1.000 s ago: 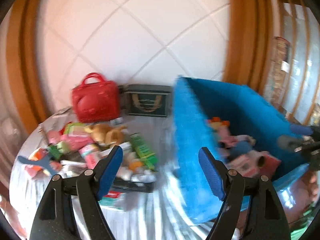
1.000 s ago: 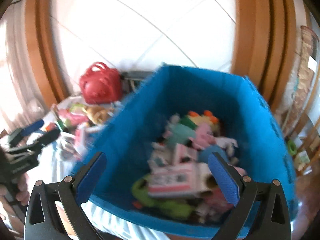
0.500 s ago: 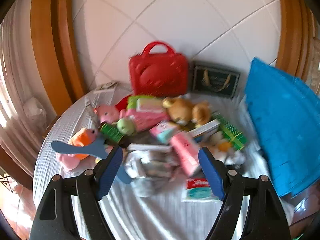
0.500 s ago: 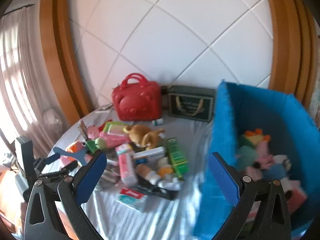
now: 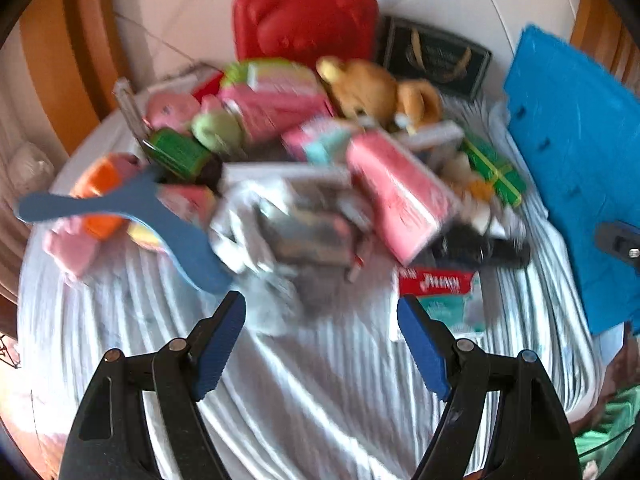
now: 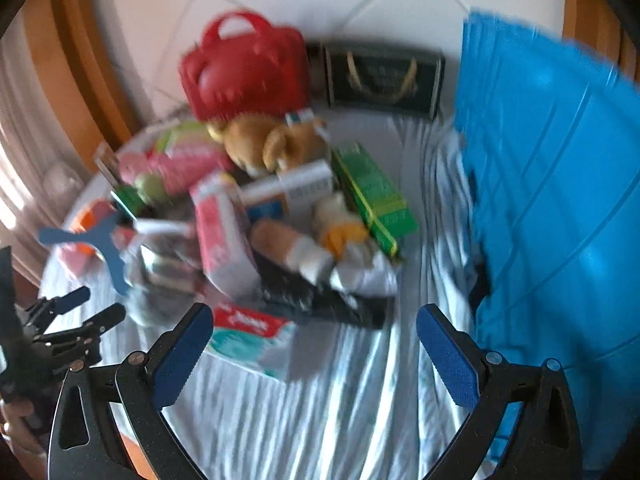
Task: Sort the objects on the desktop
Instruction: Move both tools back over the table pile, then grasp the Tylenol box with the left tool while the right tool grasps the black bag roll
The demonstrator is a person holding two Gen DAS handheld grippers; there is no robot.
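Both views are smearing with motion blur. The left gripper (image 5: 320, 332) is hanging with its jaws standing wide apart and nothing between the blue pads; only striped tablecloth (image 5: 320, 400) is showing in the gap. The right gripper (image 6: 314, 344) is likewise gaping wide and gripping nothing.

The pile of desktop objects (image 5: 312, 184) is lying heaped at the table's centre, at 12 o'clock from the left gripper. In it, the teddy bear (image 5: 372, 88) is lying toward 1 o'clock, the pink carton (image 5: 400, 196) is tilting just right of centre, and the blue propeller-shaped piece (image 5: 132, 208) is sprawling at 10 o'clock. A tissue pack (image 5: 444, 296) is lying flat just beside the left gripper's right fingertip.

The red toy case (image 6: 244, 68) is standing upright at 12 o'clock against the tiled wall, the dark gift box (image 6: 384, 78) just right of it. The blue bin (image 6: 560, 208) is standing at 3 o'clock, well apart from the heap.
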